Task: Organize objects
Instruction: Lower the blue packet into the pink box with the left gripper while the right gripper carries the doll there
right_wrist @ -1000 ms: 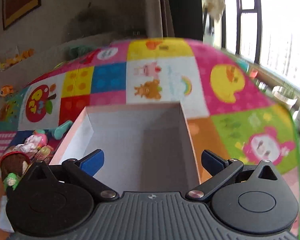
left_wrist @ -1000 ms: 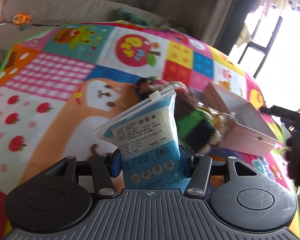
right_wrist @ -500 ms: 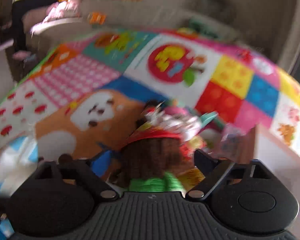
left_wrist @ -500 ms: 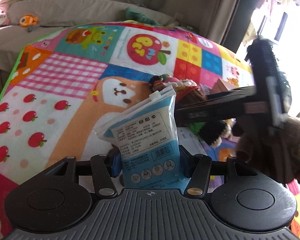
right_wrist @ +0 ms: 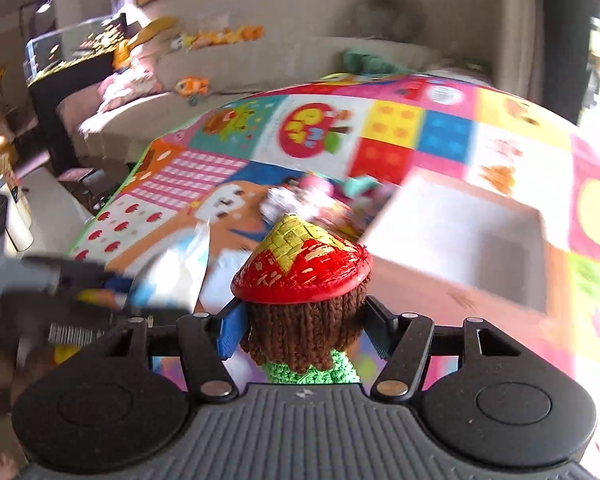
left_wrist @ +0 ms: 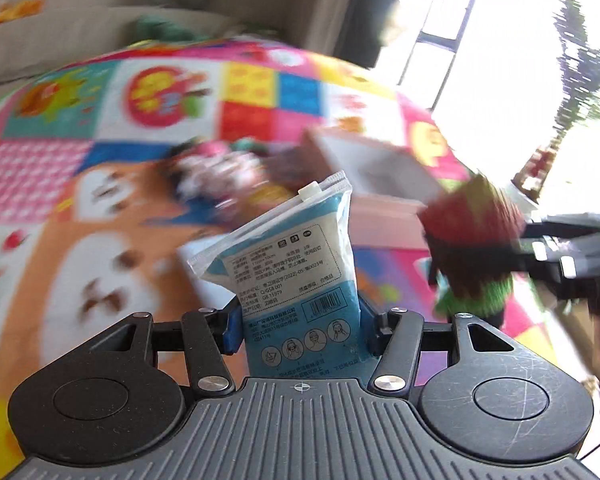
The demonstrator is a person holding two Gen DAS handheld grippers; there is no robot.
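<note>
A: Since a second ago the right gripper (right_wrist: 302, 334) has swung from over the empty pink box (right_wrist: 452, 240) to the crocheted doll (right_wrist: 304, 292); its jaws are closing on the doll's brown yarn hair, pads against both sides, doll lifted off the mat.

B: And the other hand?

A: The left gripper (left_wrist: 300, 326) sits clamped on the blue-and-white pouch (left_wrist: 296, 264), which stands upright between its pads, above the play mat (left_wrist: 100, 208).

B: So how far along?

A: Early, I'd judge. Two things are in hand, and the part of the box that shows looks empty. Neither item is over it yet.

B: What's left?

A: Dropping both in, then the small pile of toys (right_wrist: 320, 196) beside the box's left wall. It's too blurred to count.
</note>
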